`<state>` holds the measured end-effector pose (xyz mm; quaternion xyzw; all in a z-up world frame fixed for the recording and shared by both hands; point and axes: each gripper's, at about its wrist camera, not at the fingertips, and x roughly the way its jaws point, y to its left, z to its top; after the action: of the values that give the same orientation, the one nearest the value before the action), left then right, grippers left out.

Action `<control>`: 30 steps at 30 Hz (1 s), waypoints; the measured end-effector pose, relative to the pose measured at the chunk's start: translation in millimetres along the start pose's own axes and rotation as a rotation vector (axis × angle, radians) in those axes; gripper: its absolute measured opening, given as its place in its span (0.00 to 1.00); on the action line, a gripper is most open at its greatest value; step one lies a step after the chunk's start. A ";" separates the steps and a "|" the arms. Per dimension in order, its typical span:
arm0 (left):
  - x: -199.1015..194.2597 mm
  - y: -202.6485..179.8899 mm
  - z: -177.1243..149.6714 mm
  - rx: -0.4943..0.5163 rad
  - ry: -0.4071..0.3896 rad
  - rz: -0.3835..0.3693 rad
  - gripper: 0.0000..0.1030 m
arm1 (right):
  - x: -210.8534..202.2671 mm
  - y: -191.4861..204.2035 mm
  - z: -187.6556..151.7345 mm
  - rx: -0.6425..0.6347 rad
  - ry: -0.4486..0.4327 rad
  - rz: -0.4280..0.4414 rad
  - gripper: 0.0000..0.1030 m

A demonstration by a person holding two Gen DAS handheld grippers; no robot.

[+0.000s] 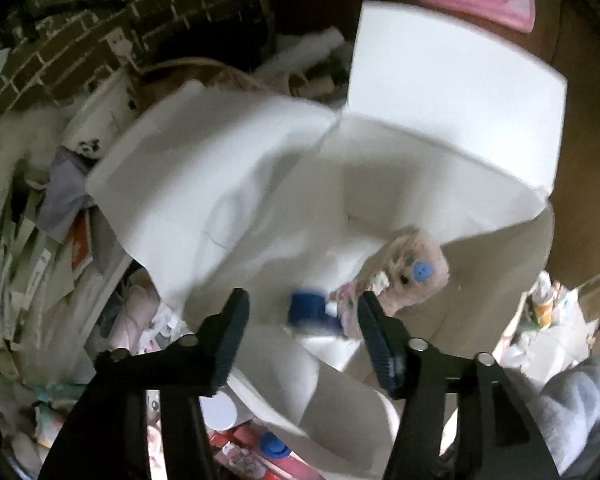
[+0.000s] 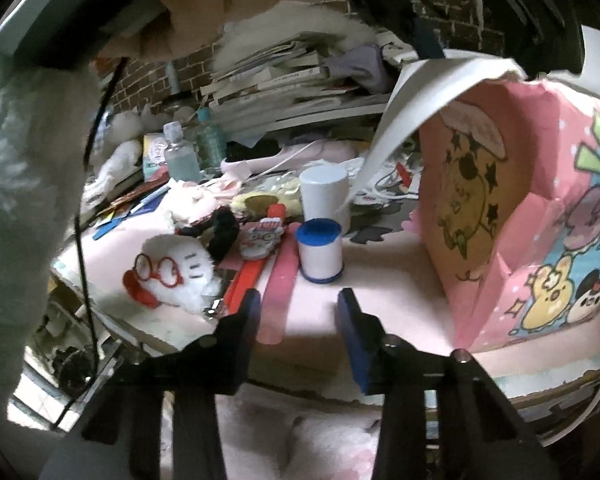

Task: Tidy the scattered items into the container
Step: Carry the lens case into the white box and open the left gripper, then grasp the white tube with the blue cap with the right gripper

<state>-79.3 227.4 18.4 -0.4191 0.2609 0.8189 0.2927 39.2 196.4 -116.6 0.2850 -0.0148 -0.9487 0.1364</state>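
Left tongs (image 1: pixel 302 312) hang apart over the open white cardboard box (image 1: pixel 260 184), where a blue-capped white roll (image 1: pixel 310 312) and pink plush toy (image 1: pixel 416 268) lie. Right tongs (image 2: pixel 298 312) gape, empty, above the pink-covered desk (image 2: pixel 380 292); near them stands a blue-rimmed white tape roll (image 2: pixel 320 256), clear space around it, pink cartoon-printed box (image 2: pixel 540 240) at right.

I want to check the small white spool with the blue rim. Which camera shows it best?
The right wrist view: the small white spool with the blue rim stands upright, sharp and unobstructed on the pink surface. The left wrist view shows only a blurred blue object that may not be it.
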 end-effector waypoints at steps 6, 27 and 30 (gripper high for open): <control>-41.0 25.5 -3.3 -0.073 -0.177 -0.013 0.67 | 1.6 -5.9 8.2 0.013 -0.038 -0.032 0.29; -53.1 106.1 -150.6 -0.393 -0.311 0.105 0.70 | 39.3 -2.1 25.3 0.018 -0.007 -0.080 0.24; -50.0 111.0 -162.4 -0.429 -0.304 0.107 0.70 | 37.3 -1.3 25.2 0.012 -0.012 -0.085 0.24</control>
<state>-46.2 28.3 -2.6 -0.3294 0.0563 0.9233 0.1892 -4.8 186.4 -115.7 0.2804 -0.0093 -0.9552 0.0942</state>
